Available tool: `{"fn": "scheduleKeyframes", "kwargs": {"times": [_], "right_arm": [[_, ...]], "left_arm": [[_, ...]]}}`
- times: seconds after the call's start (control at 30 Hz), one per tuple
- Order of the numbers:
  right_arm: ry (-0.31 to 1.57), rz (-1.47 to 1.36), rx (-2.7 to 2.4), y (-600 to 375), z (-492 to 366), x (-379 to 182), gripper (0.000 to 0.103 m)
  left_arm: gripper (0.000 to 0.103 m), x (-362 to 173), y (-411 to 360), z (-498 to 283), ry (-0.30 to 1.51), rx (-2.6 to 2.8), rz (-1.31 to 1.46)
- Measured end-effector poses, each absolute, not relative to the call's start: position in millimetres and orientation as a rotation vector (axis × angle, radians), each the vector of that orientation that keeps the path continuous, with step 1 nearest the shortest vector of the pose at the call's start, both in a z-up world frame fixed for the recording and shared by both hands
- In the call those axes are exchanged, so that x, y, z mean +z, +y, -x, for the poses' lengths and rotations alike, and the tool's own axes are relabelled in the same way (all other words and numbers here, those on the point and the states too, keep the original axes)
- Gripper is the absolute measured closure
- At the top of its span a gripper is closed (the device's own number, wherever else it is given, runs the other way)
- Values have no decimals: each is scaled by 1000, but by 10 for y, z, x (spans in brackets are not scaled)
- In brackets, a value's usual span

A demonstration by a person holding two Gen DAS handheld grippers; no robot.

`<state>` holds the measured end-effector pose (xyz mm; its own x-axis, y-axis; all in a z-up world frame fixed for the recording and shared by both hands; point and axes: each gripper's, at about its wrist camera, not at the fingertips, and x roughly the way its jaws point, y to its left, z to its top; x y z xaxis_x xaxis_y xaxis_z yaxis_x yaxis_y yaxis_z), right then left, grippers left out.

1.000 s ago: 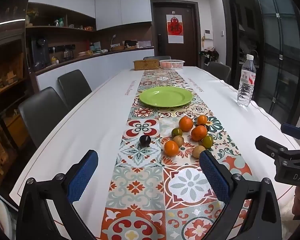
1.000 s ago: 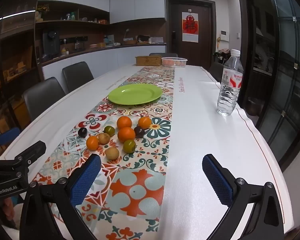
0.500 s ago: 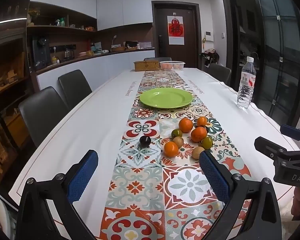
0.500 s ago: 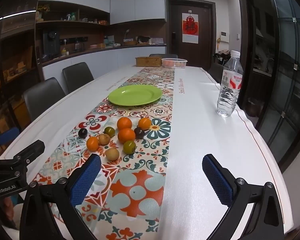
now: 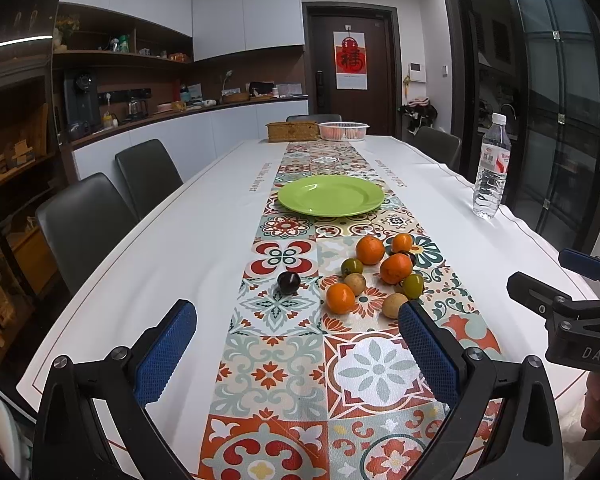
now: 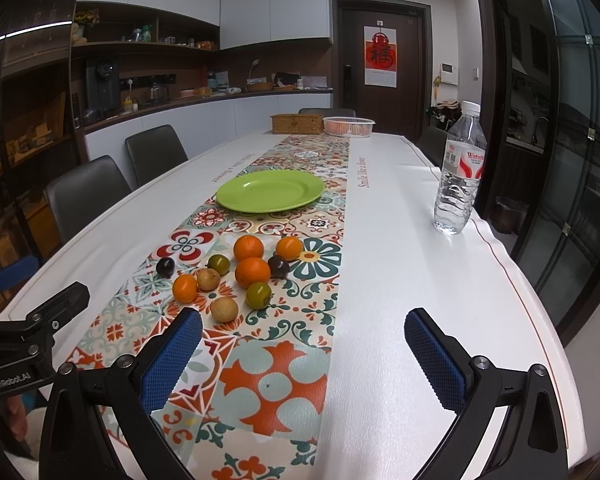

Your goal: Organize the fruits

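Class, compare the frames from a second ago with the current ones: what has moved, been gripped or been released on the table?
Nothing visibly changed: both the left gripper and right gripper hover open as before, and the fruits and green plate lie untouched.

Dark door, white cabinets, grey chairs.

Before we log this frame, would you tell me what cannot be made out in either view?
- Pink basket contents: too far and small, both views.
- Second dark fruit: left wrist view, mostly hidden behind an orange.
- Tan fruit: left wrist view, partly covered by the left gripper finger.
- Person: only a hand edge, cut off.
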<state>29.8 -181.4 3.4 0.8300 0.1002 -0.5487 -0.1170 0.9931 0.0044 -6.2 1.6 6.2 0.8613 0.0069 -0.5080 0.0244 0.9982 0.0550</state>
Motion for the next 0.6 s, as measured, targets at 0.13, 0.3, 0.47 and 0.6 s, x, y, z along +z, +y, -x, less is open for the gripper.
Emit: {"fn": "scheduleKeyframes", "kwargs": {"times": [0.13, 0.3, 0.47, 0.6], "right_arm": [[580, 30, 116, -1813, -296, 35, 1], [579, 29, 116, -1812, -296, 37, 1], [578, 30, 115, -1808, -294, 40, 1], [578, 30, 116, -1806, -288, 43, 1]], "left_arm": [[0, 73, 1, 69, 529, -12, -60], [0, 78, -18, 62, 524, -14, -60], [0, 101, -2, 79, 520, -15, -58], [0, 104, 3, 81, 520, -16, -57]]}}
